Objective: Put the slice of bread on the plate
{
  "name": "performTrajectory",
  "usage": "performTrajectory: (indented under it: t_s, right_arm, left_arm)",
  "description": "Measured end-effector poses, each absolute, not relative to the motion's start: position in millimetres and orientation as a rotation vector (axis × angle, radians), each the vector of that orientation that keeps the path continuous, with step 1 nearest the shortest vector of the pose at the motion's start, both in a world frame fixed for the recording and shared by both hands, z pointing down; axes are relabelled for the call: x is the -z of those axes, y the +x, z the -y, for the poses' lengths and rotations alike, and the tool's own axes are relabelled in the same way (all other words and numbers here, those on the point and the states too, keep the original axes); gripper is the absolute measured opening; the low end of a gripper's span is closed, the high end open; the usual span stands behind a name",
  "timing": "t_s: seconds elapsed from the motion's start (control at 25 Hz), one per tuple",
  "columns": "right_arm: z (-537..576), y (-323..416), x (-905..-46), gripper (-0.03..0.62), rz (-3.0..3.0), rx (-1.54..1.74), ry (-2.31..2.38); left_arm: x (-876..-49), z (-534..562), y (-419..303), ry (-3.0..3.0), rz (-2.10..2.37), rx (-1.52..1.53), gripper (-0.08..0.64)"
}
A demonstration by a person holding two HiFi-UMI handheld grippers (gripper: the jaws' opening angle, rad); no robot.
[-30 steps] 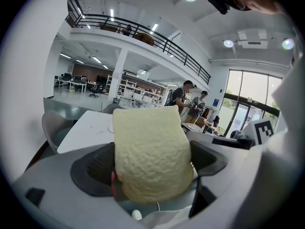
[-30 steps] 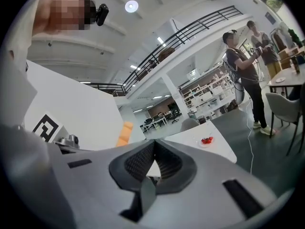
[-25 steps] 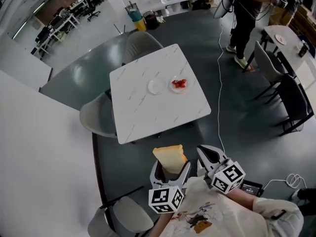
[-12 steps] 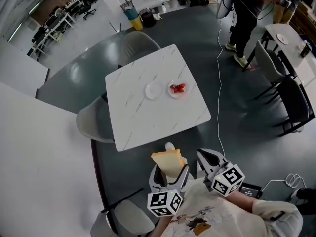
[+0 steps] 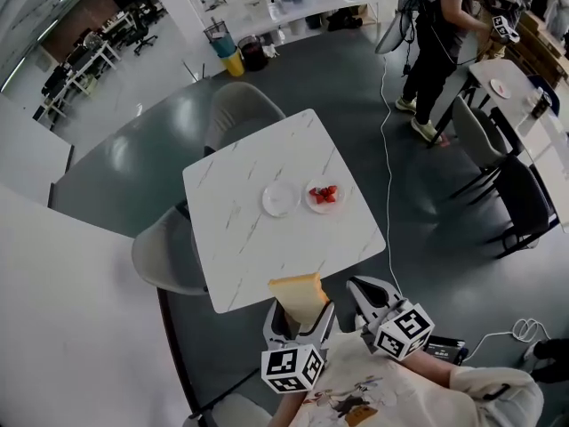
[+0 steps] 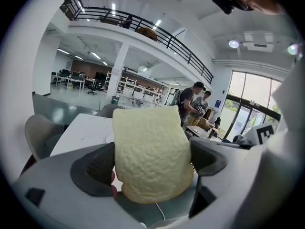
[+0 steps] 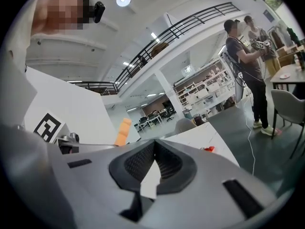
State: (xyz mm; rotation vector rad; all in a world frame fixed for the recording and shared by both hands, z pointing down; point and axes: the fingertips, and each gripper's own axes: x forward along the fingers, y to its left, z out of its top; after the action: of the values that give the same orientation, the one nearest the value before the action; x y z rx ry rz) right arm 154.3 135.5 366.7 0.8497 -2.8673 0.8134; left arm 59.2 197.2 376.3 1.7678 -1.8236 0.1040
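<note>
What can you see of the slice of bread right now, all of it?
The slice of bread is pale cream, finely pitted and spongy, with a tan crust on its top edge; whole, roughly square, rounded corners. It stands upright, its lower sides clamped between the left gripper's dark pads, upper half sticking out. It hangs by the table's near edge, touching nothing else.

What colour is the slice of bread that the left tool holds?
Pale creamy yellow; the slice of bread shows best in the left gripper view.
</note>
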Motion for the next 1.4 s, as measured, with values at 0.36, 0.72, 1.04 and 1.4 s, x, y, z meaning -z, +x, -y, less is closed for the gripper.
performTrajectory:
  t_s: [0.36,0.72,1.04,1.4]
  right_arm:
    - [-91.1,90.1,-360.7,0.005,2.832,-0.699,0.974]
    - [-62.7,26.2,-368.5,0.005,2.822,-0.696,1.060]
    - [-51.7,15.8,-375.9,0.005,2.759,-0.701,1.079]
    - [-35.7,5.4,-384.4,0.005,2.727,-0.706,1.037]
  left_arm:
    - [-371.6,-148.7,-11.7,1.834,1.760,-0.099,0.506]
    - [-383.0,-120.9,-83.4,1.912,1.724,-0.161,0.506]
    - [-393.7,-104.6,-100.6,1.889,1.677,-0.164,0.506]
    - [-411.4,-87.8,-109.9,1.851,1.648,-0.194,0.506]
